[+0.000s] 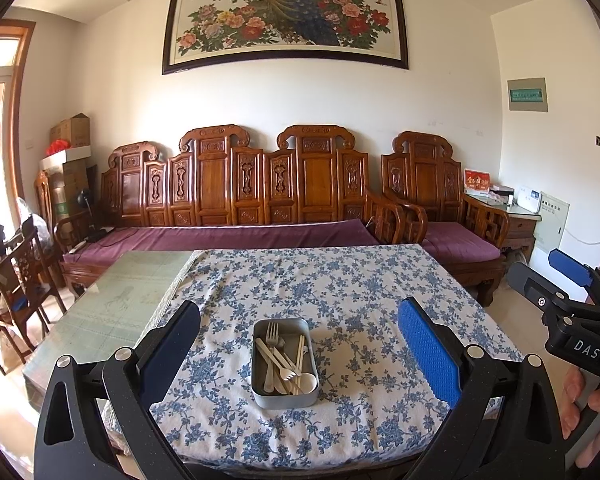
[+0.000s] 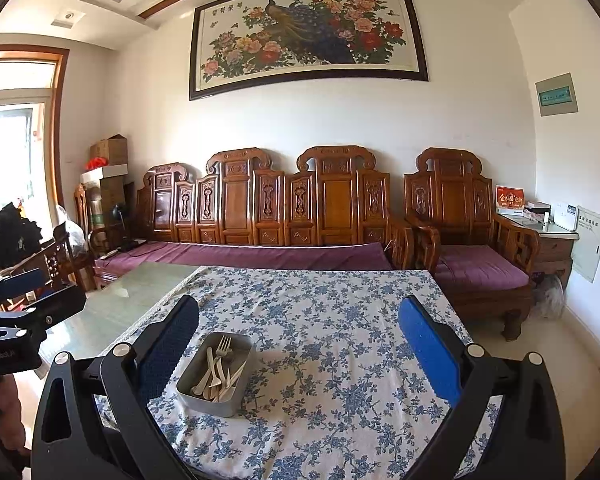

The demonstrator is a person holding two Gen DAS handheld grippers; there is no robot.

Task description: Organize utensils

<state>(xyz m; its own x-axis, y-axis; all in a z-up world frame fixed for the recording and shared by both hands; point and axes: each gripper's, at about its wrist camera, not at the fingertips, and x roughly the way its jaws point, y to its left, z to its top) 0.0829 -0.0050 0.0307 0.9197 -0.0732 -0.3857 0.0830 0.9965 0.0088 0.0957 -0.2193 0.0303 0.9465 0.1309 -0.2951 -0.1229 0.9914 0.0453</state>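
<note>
A grey metal tin (image 1: 260,394) stands on the blue-flowered tablecloth (image 1: 340,292). It holds several pale utensils: a fork (image 1: 273,334), a spoon (image 1: 306,382), knives and chopsticks. My left gripper (image 1: 300,344) is open and empty, raised above the table, with the tin between its fingers in view. My right gripper (image 2: 300,344) is open and empty too; in its view the tin (image 2: 204,398) with the utensils (image 2: 218,372) lies toward its left finger. The right gripper also shows at the right edge of the left wrist view (image 1: 556,280).
The cloth covers the right part of a glass-topped table (image 1: 120,296). A carved wooden sofa with purple cushions (image 1: 236,236) stands behind it, an armchair (image 1: 452,216) to the right, wooden chairs (image 1: 20,280) to the left.
</note>
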